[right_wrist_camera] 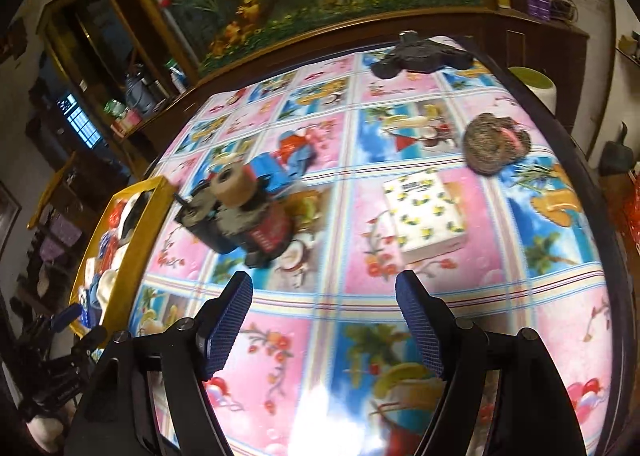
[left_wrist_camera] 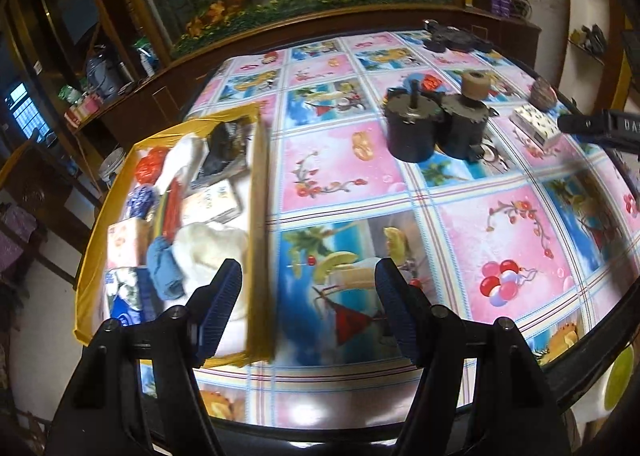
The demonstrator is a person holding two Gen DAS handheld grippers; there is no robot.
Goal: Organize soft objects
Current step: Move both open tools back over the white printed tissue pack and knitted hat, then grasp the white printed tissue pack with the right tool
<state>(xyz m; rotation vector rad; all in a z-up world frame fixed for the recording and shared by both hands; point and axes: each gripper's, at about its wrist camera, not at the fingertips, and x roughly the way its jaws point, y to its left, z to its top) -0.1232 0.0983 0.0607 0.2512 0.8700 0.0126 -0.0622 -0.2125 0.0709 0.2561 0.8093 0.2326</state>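
Little can be read here. In the left wrist view the black hand-held gripper [left_wrist_camera: 604, 125] reaching in at the right edge bears pale raised letters that look like "DA", cut off by the frame. The red label on the black cylinder [right_wrist_camera: 269, 236] and the print on the lemon-patterned tissue pack [right_wrist_camera: 426, 211] are too blurred to make out.

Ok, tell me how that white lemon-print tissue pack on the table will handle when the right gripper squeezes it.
The tissue pack looks like a soft wrapped block, so it will probably dent under the pads and be light for its size. It lies flat, so tipping or rolling seems unlikely. Its wrapper may be somewhat slippery. The right gripper is open and empty.
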